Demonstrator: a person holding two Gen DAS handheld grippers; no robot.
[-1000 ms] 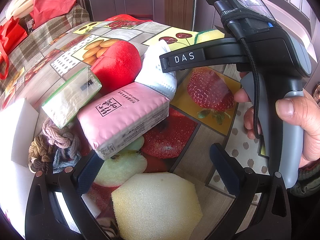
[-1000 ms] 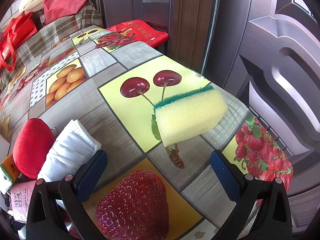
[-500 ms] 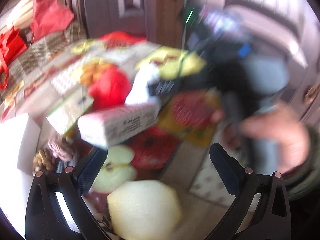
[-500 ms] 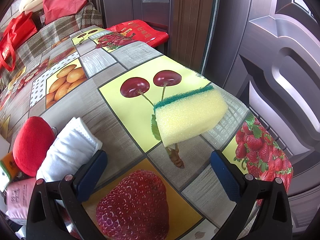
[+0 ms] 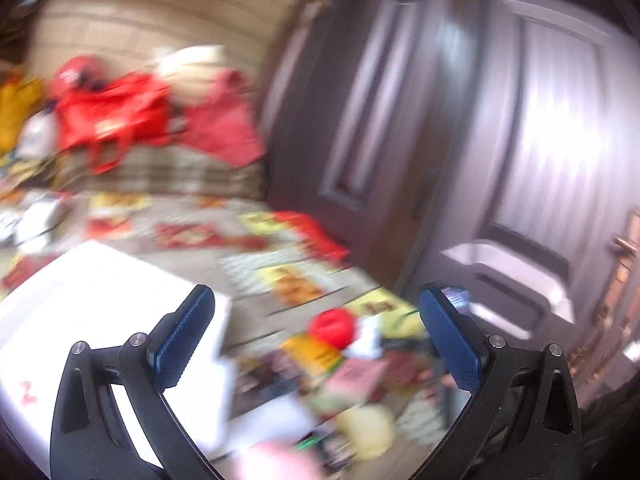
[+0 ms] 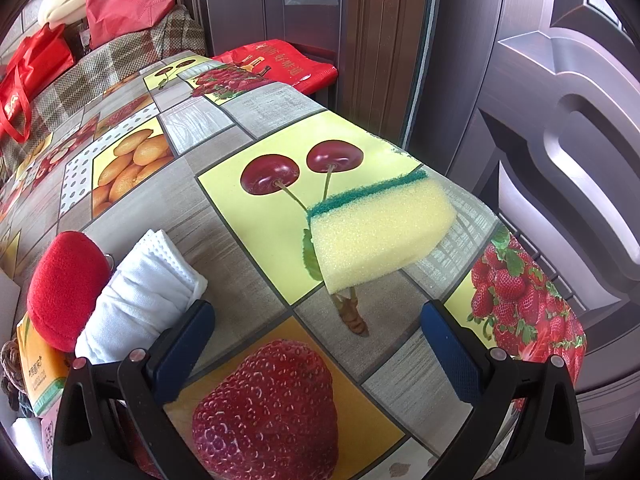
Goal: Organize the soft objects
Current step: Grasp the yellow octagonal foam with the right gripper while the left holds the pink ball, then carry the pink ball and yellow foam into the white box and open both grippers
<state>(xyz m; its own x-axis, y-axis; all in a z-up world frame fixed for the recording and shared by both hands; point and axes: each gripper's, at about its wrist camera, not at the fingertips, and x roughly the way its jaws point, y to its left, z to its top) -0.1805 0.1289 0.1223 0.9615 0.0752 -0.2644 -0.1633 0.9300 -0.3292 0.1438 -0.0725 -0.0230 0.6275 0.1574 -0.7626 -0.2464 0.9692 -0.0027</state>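
Note:
A yellow sponge with a green scrub side lies on the fruit-print tablecloth near the far right edge. My right gripper is open and empty, low over the cloth just short of the sponge. A white rolled cloth and a red plush lie at its left. My left gripper is open and empty, raised high; its view is blurred. Far below it I see the red plush, a pink tissue pack and a pale yellow sponge.
A white box stands at the left in the left wrist view. An orange-green tissue pack lies beside the red plush. Red bags sit on a plaid-covered surface at the back. A dark door stands right of the table edge.
My left gripper has swung up and back fast, so the pile of soft objects now looks small and far below. My right gripper and the yellow sponge have not moved.

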